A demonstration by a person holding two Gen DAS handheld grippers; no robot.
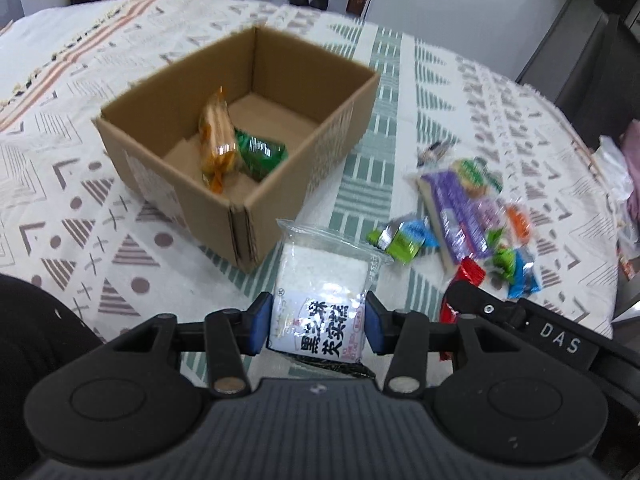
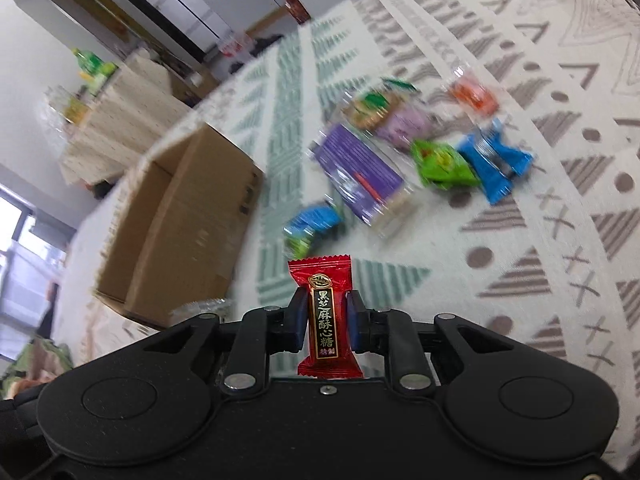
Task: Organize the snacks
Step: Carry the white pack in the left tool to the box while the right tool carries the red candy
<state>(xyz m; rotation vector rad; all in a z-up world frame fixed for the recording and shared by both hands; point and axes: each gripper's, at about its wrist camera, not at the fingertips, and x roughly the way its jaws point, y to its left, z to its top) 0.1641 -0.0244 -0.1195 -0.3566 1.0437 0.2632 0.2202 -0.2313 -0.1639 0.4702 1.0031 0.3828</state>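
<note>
The left gripper (image 1: 316,324) is clamped on a white snack packet (image 1: 320,300); the right gripper (image 2: 326,320) is clamped on a red candy (image 2: 326,316), its long axis upright between the pads. The cardboard box (image 1: 180,184), open-topped and already holding an orange packet (image 1: 216,140) and a green one (image 1: 260,152), lies ahead and left of both grippers. Judged nearer: the left gripper. Loose snacks (image 1: 472,216) remain on the tablecloth (image 1: 80,208), right of the box.
</note>
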